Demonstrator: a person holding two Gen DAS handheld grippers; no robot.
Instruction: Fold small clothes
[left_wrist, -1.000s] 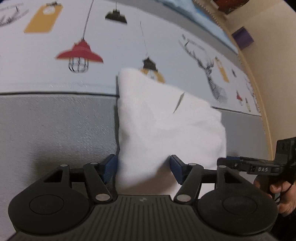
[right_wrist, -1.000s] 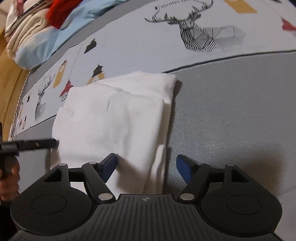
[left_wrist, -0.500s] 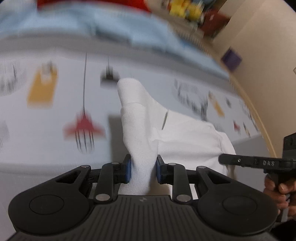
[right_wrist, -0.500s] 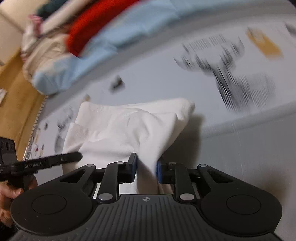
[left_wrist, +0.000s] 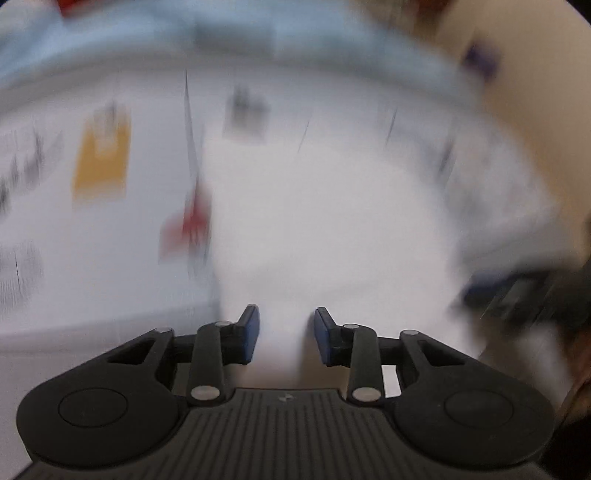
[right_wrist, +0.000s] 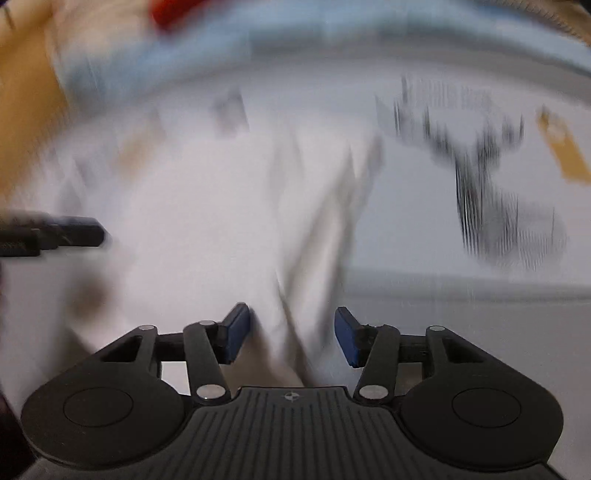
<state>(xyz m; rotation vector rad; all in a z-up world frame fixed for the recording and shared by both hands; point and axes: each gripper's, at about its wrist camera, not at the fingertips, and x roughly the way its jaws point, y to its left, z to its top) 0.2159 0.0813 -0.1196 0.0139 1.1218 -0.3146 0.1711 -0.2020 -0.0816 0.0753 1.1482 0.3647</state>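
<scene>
Fingers (left_wrist: 252, 332) of the left gripper (left_wrist: 286, 334) have just been opening; white garment (left_wrist: 332, 229) lies between them, pads apart from it as far as blur allows. Right gripper (right_wrist: 291, 334) likewise has just been opening, standing wide with a garment fold between its blue pads, not pressed. Garment lies on the printed sheet (right_wrist: 480, 184). Farther back, a pale blue cloth (left_wrist: 221, 40). Both views heavily blurred.

White garment (left_wrist: 332, 229), seemingly lamp-patterned sheet (left_wrist: 99, 162)
</scene>
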